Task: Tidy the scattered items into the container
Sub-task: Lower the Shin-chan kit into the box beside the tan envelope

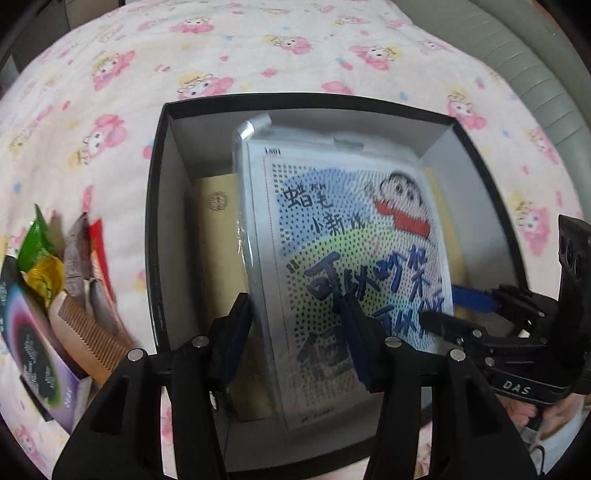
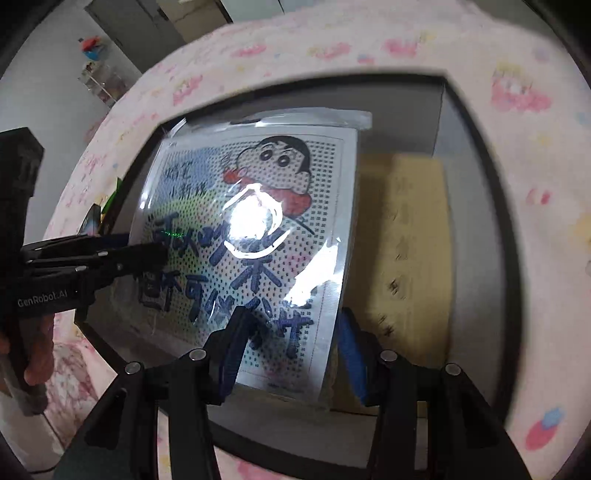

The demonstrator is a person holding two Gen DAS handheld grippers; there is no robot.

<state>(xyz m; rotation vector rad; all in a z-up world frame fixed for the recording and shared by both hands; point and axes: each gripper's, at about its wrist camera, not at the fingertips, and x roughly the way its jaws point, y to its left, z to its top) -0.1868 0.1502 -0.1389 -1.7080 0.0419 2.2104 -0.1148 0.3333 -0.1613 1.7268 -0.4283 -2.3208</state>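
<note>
packet (image 1: pixel 351 236) fills box (image 1: pixel 157 206), left strip free

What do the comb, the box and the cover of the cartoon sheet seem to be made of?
Comb: probably wood, matte light brown, fine teeth.
Box: likely cardboard, black outside, plain pale walls inside.
Cartoon sheet: clear glossy plastic sleeve, given the bright glare and wrinkles, over printed paper.

Pink cartoon-print blanket (image 1: pixel 258 62) underneath; grey-green cushion (image 1: pixel 532 74); grey door (image 2: pixel 136 33).

Both grippers, right (image 2: pixel 288 354) and left (image 2: pixel 147 254), clamp a cartoon packet (image 2: pixel 251 236) over the box (image 2: pixel 476 155).
</note>
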